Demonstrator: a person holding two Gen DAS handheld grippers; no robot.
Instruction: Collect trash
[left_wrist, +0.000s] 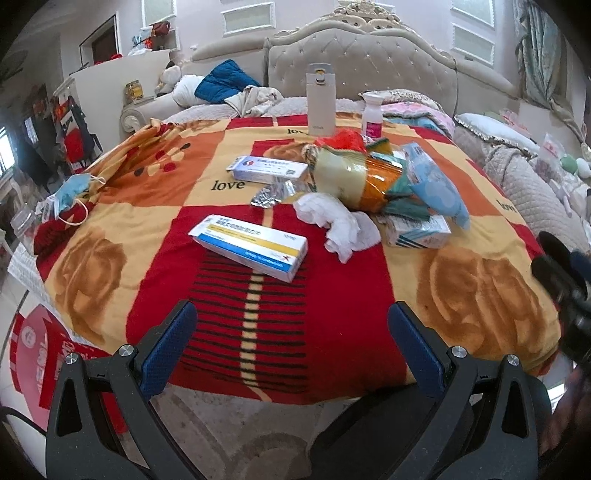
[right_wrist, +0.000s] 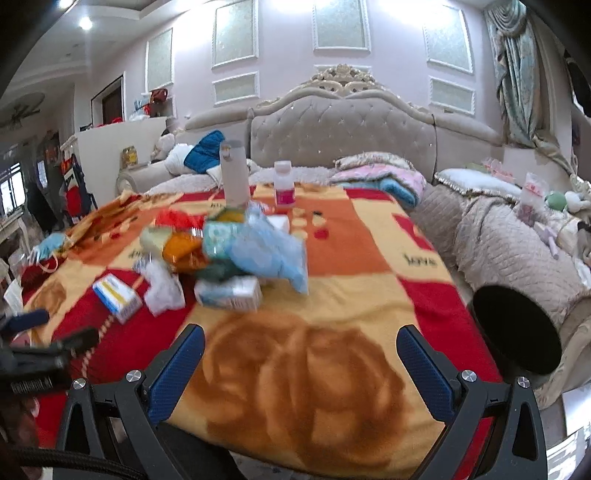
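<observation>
Worktop under red-orange rose-print fleece blanket (left_wrist: 155, 184), littered: crumpled white tissue (left_wrist: 340, 225), medicine boxes. Beige tufted headboard (right_wrist: 340, 129) behind. Left tool (left_wrist: 291, 328) and right tool (right_wrist: 301, 354): fingers apart, empty.

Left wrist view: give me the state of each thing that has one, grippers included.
left gripper: open, holding nothing
right gripper: open, holding nothing
thermos: upright, lid shut
white bottle: upright
yellow-striped box: lying flat
tissue: crumpled
face mask: crumpled
</observation>
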